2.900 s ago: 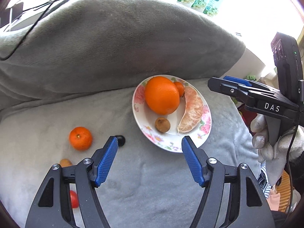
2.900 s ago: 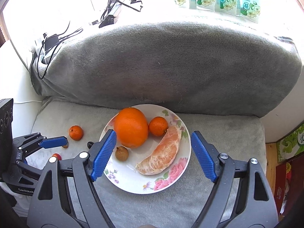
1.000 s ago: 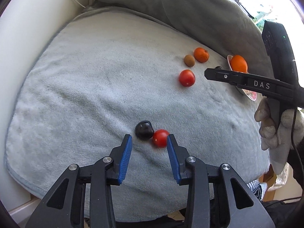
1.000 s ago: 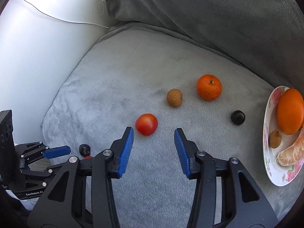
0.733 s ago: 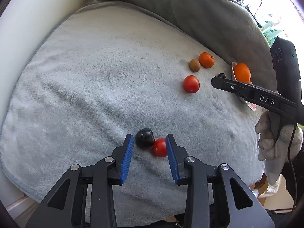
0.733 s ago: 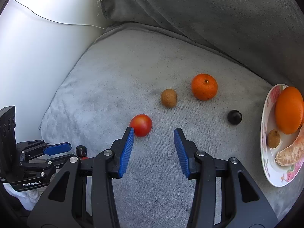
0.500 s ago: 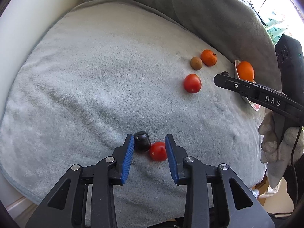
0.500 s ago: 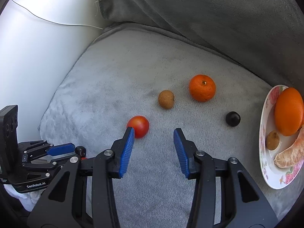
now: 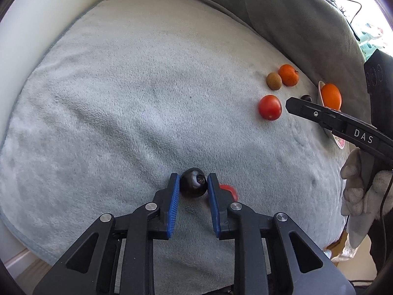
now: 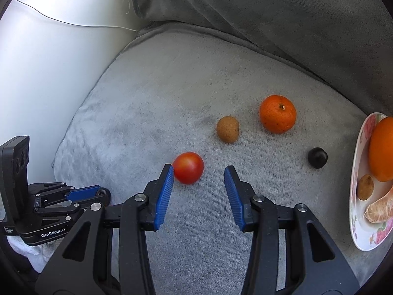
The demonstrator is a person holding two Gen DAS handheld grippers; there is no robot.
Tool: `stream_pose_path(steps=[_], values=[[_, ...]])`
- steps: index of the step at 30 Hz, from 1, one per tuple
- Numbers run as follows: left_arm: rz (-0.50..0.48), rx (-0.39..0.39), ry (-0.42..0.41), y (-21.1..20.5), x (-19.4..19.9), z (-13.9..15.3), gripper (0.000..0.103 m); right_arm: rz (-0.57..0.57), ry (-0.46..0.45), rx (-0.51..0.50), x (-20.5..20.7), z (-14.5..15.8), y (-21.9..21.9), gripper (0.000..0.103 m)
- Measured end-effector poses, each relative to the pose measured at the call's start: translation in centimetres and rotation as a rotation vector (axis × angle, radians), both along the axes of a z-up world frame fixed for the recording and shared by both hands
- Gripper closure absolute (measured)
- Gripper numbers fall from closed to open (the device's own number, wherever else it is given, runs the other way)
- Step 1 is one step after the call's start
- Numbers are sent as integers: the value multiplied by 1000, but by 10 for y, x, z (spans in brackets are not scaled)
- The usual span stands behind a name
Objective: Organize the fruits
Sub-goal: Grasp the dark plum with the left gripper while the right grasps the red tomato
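Observation:
My left gripper (image 9: 191, 184) is shut on a dark round fruit (image 9: 193, 186) on the grey cushion (image 9: 137, 98). A small red tomato (image 9: 228, 189) lies just right of its right finger, partly hidden. My right gripper (image 10: 199, 172) is open and empty, low over the cushion; a larger red tomato (image 10: 188, 167) lies beside its left fingertip. Beyond lie a brown round fruit (image 10: 227, 129), a mandarin (image 10: 278, 113) and another dark fruit (image 10: 317, 157). A floral plate (image 10: 361, 233) at the right holds an orange (image 10: 382, 150), a brown fruit and a peeled citrus segment.
A grey back cushion (image 10: 282, 19) rises behind the seat. A white armrest (image 10: 49, 56) with a thin cable borders the left side. The cushion's front edge (image 9: 22, 250) drops off below my left gripper. A gloved hand (image 9: 361, 196) holds the right gripper.
Both grippers swung from the plate to the cushion's left part. My left gripper moved left off the small tomato and closed on the dark fruit. The right gripper drifted nearer the larger tomato.

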State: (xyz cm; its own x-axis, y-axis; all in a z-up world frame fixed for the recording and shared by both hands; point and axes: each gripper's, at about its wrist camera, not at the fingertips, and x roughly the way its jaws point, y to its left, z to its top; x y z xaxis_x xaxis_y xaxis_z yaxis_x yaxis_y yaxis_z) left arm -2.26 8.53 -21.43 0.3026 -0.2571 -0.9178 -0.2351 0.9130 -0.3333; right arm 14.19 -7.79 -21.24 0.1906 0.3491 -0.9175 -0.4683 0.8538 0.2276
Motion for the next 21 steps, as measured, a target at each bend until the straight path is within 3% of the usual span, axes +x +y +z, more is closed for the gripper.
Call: stream_pose_path(steps=[11, 17, 21], values=[[-1, -4, -10, 4, -2, 1, 82, 39, 23, -39, 3, -18, 18, 58], [-3, -2, -12, 5, -2, 1, 82, 61, 38, -35, 5, -24, 26, 68], [-4, 0, -12, 2, 0, 1, 82, 71, 28, -43, 5, -24, 29, 68]])
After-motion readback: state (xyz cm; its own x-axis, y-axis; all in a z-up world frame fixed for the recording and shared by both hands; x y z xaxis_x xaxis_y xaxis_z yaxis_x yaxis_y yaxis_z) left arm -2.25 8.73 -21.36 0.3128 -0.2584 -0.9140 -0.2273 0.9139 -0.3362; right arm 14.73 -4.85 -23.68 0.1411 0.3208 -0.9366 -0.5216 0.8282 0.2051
